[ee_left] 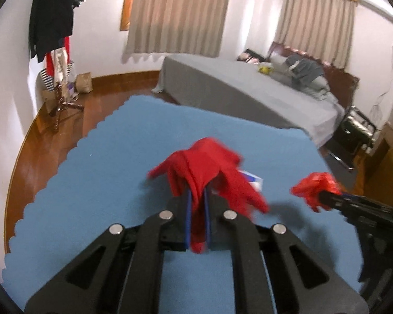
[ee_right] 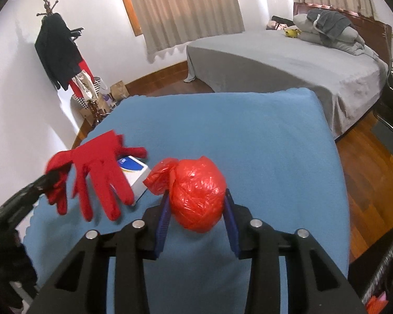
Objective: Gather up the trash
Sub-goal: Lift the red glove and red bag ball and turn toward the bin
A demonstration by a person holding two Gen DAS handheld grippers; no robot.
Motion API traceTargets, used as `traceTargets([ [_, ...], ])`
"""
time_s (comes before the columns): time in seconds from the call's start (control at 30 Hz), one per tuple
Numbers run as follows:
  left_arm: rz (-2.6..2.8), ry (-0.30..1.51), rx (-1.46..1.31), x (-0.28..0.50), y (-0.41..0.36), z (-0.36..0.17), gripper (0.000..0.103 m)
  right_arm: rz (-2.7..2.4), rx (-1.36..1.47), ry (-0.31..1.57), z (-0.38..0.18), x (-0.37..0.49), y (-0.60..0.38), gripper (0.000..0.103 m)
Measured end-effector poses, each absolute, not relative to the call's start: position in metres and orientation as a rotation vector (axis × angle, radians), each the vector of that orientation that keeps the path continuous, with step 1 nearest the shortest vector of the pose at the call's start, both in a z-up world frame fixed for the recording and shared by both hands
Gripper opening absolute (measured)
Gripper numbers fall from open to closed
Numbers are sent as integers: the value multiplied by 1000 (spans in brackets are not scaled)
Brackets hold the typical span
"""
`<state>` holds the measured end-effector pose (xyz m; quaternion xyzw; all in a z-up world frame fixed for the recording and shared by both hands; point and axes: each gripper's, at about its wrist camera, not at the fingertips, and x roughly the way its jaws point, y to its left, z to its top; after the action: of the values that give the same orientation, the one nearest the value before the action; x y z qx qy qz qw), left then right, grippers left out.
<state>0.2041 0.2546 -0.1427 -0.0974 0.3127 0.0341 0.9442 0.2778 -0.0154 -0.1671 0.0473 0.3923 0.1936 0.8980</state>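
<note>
A: Left gripper (ee_left: 197,209): jaws clenched on the red gloves (ee_left: 209,167), cloth pinched flat between the blue pads (ee_left: 188,219). Glove fingers hang forward and to both sides, clear of the desk (ee_left: 91,183) as far as the right wrist view shows.

B: Right gripper (ee_right: 196,209): jaws closed around a red plastic bag (ee_right: 197,196) balled up and knotted, one pad against each side. The knotted tail sticks out to its left.

A: Noted. Bag sits between the jaws over the blue cloth that covers the desk. Whether it is lifted or resting cannot be told; the bag hides its own underside.

B: A white and blue box (ee_right: 135,175) lies on the cloth just behind the gloves, partly hidden by them. In the left wrist view only its corner shows.

A: The two grippers are side by side, near but apart, the gloves left of the bag.

B: Surroundings: a bed (ee_right: 275,60) with a grey cover beyond the desk, folded grey bedding (ee_right: 330,28) at its head, a coat stand (ee_right: 57,52) with dark clothes by the wall, beige curtains (ee_right: 183,7), wood floor (ee_left: 52,141).
</note>
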Motion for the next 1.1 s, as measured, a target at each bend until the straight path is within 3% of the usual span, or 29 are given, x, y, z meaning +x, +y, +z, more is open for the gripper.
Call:
traceTargets([
  [0.13,25,658,-189,184,241,-142,9,408,89,812,-166,265,-20,38],
  [0.2,29,691,-149,180,235,-153,15,403,79,817,-168,260,-23,38],
  [0.3,16,744,-149,175,234,-166,40,396,63,833,-172,253,-29,39],
  [0.37,15,735,-143,169,234,-166,51,389,55,841,-175,247,-32,39],
  [0.7,35,652,-130,205,233,-141,53,373,42,839,-173,243,-37,39],
  [0.8,33,678,-102,227,227,-149,49,377,33,836,-171,242,-36,39],
  [0.87,25,702,-91,235,224,-157,21,377,33,838,-171,241,-37,39],
  [0.93,8,733,-99,242,226,-168,6,378,33,837,-171,241,-37,39],
  [1.1,-3,646,-142,225,232,-151,5,379,43,818,-165,239,-39,39],
])
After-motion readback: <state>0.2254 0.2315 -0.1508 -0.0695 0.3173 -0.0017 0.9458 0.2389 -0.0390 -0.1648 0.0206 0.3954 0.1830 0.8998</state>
